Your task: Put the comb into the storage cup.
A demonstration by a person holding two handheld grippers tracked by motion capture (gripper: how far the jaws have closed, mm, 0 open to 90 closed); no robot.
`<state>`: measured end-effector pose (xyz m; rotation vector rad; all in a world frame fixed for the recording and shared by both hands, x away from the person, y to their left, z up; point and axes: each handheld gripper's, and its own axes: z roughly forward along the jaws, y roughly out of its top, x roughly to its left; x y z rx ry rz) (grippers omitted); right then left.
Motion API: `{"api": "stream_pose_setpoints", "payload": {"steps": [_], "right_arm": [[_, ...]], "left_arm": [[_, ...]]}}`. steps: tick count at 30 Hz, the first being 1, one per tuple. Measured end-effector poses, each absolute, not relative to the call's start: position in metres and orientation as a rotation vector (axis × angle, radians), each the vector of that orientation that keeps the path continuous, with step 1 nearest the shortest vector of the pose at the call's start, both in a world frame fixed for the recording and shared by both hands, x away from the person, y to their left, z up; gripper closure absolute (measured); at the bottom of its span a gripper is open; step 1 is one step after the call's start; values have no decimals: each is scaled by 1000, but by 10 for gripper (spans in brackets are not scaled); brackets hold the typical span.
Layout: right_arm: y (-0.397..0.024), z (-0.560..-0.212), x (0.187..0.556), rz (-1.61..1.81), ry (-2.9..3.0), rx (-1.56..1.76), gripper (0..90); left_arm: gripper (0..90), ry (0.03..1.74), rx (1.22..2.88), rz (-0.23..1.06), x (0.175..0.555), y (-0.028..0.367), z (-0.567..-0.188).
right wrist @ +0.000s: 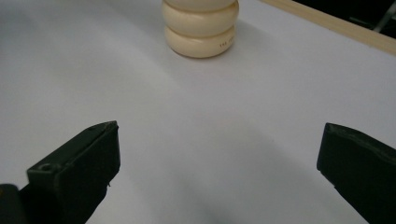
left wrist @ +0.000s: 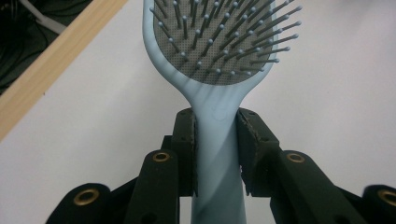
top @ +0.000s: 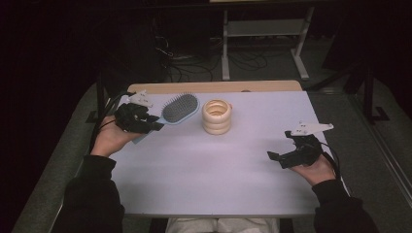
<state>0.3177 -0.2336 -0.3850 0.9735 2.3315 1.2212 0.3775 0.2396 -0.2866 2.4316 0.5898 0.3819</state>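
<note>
1. The table [top: 204, 174] was a broad, flat, matte white sheet with a pale wooden strip along its far edge.
2. The hairbrush [left wrist: 219, 56], light blue smooth plastic with a grey pad of ball-tipped pins, was at the far left, bristles up. The left gripper [top: 156, 125] clamped its narrow handle, likely for a firm, level carry.
3. The stack of rings [top: 216, 116] (cream, rounded, glossy) stood far of centre, just right of the brush.
4. The right gripper [top: 275, 158] waited near right, jaws wide apart, holding nothing.
</note>
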Motion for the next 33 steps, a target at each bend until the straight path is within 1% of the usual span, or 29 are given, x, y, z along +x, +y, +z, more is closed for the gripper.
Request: {"api": "stream_pose_setpoints", "payload": {"steps": [8,16,27,33], "right_arm": [[-226,-372,317,1218,2355,907,0],[-226,-358,322,1275,2346,894,0],[-214,-323,331,1295,2347,795,0],[-210,-311,338,1311,2358,769,0]], "left_arm": [[704,551,2428,406,379,225,-279],[704,547,2412,428,380,222,-274],[703,529,2411,421,383,214,-278],[703,514,2392,430,383,208,-278]]}}
